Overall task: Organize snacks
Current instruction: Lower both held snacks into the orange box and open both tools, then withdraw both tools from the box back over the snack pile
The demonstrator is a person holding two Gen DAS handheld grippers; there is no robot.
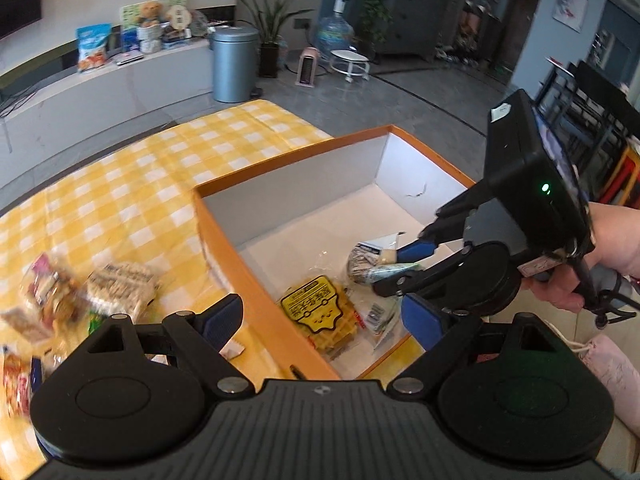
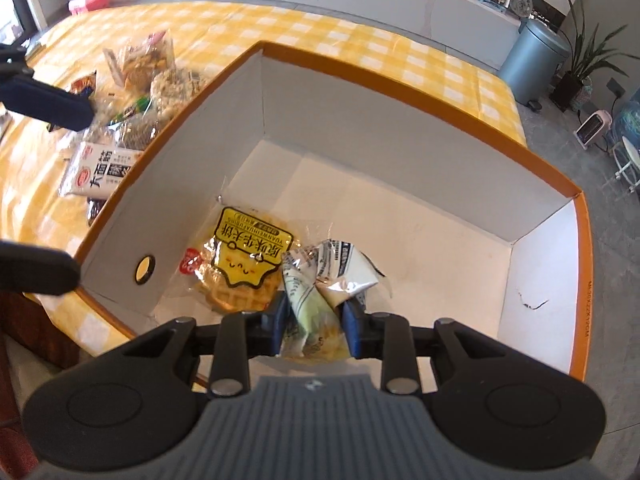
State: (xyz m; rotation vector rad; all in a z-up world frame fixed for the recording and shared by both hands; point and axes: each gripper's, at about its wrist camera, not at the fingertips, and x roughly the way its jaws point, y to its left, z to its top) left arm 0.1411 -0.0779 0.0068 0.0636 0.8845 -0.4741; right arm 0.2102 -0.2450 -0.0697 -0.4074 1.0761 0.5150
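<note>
right hand-held gripper (image 2: pixel 314 330) clamped on green-white snack packet (image 2: pixel 320 280) | low inside orange-rimmed box (image 2: pixel 440 92), beside waffle pack (image 2: pixel 244 256) | part jaws only once packet rests flat | left hand-held gripper (image 1: pixel 320 320) wide apart, empty, above the bench (image 1: pixel 120 184)

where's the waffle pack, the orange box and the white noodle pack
waffle pack (image 2: pixel 246 256), right wrist view, yellow label
orange box (image 2: pixel 400 76), right wrist view, far rim
white noodle pack (image 2: pixel 100 172), right wrist view, printed front
</note>
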